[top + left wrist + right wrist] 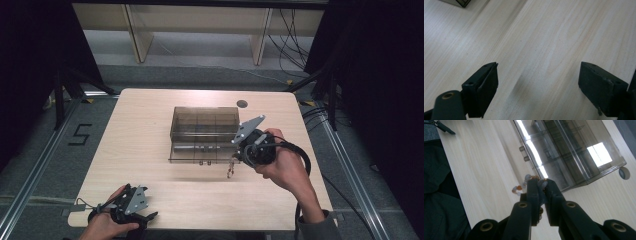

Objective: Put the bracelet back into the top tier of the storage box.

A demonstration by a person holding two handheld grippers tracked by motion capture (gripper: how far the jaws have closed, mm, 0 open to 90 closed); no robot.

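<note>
At the near left corner of the light wooden table (150,110), the left gripper (131,207) rests low in the person's left hand (102,227). The left gripper view shows its black jaws spread wide over bare wood grain with nothing between them, which the high view cannot confirm at that size.

In the middle of the table stands a smoky clear plastic organiser box (204,134) with inner dividers. The right gripper view shows two small knobs on its near face, so it probably has shallow drawers, though I cannot tell whether any is open.

Just beside the box's near right corner, the right gripper (541,185) has its jaws pressed together on a short beaded string (519,189), perhaps a bracelet, with pale and orange beads. In the high view the beaded string (230,167) hangs limp below the right gripper (239,156), clear of the table or barely above it; the gripper view alone shows the bead colours and the pinch itself.

As a judgement, the string is light, floppy and slippery. It will swing and drape rather than hold shape, and round beads may roll out of a loose pinch. A grip across the cord between beads, or on a bunched section, seems safest.
</note>
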